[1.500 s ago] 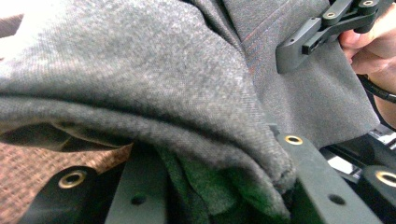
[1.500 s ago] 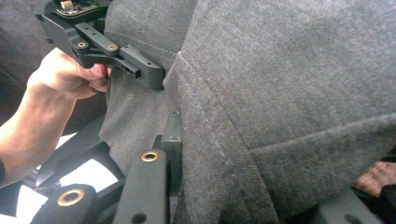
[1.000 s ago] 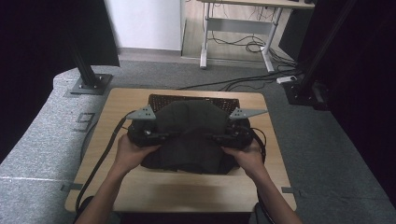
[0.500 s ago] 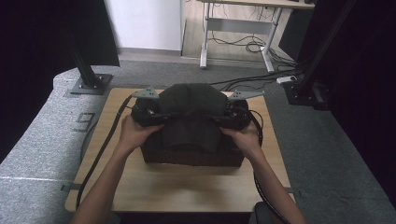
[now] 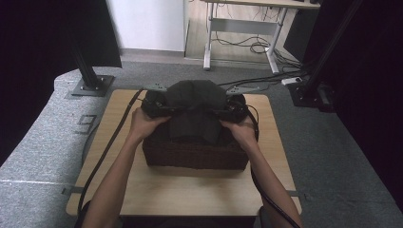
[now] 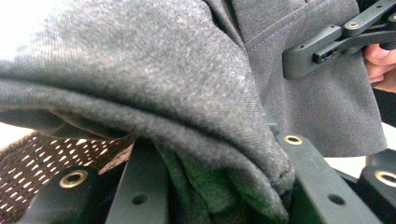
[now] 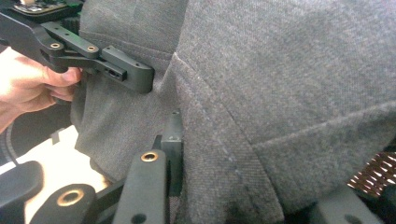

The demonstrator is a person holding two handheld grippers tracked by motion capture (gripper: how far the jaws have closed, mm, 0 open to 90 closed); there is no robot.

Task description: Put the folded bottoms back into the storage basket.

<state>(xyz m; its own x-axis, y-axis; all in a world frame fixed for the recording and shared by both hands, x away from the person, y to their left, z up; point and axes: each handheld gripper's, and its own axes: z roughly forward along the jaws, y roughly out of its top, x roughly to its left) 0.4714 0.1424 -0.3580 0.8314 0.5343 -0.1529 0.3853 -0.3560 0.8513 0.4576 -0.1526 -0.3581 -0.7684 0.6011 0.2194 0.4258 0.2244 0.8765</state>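
A folded dark grey garment (image 5: 196,107) hangs between the two grippers above the far part of a dark woven basket (image 5: 195,154). Its upper bulk bunches at the level of the hands, and a flatter panel drapes down from there into the basket's opening. In the left gripper view the cloth (image 6: 154,79) shows a thick rolled fold with a stitched hem, lying across and between that gripper's own black jaws; the basket's open weave (image 6: 42,161) shows below it at the lower left.

The left gripper (image 5: 154,108) grips the garment's left side, its jaws closed tight on the fold of fabric. The right gripper (image 5: 233,110) grips the right side; in the right gripper view the grey cloth (image 7: 280,84) with its seam line runs down between the jaws, which are clamped on it. Each gripper view also catches the other gripper farther off, pinching the same cloth, with the fingers of the holding hand behind it.

The person's left hand (image 5: 142,124) and right hand (image 5: 242,130) hold the grippers over the basket's two far corners, forearms coming in from the near edge. A black cable trails from each gripper back along the arms. The basket sits at the middle of a light wooden surface (image 5: 190,190), which stands on grey carpet.
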